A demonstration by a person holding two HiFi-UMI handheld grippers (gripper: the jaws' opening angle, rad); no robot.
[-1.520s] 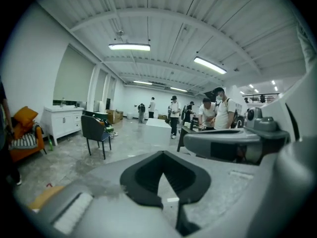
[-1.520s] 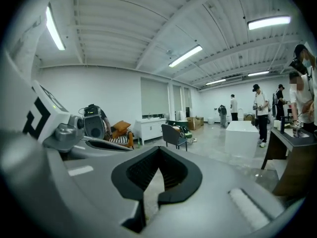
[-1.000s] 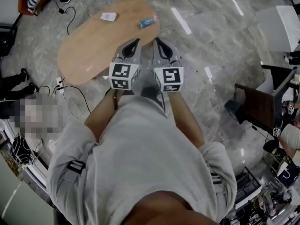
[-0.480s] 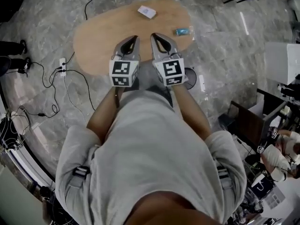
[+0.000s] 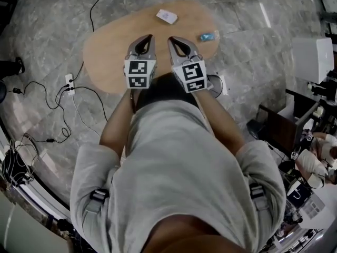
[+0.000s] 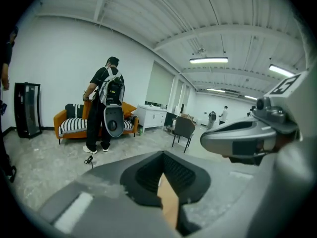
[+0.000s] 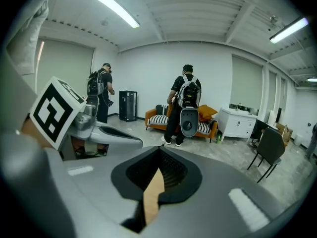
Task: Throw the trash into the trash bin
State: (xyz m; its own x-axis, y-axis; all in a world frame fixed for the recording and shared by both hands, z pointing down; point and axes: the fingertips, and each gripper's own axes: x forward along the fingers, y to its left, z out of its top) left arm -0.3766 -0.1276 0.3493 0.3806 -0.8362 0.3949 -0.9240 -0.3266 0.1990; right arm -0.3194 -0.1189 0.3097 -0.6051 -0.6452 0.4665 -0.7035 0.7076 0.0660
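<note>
Left tool, right tool: closed, empty

1. Left gripper: held forward, tipped slightly downward, jaws together with nothing between them.
2. Right gripper: just beside it, parallel, jaws likewise together and empty.
3. Left forearm and right forearm: extended forward.

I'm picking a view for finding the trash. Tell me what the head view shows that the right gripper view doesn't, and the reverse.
Head view only: a white packet and a blue wrapper on the wooden table. Right gripper view only: an orange sofa and a person wearing a backpack. Both: the left gripper and right gripper, jaws shut, empty.
</note>
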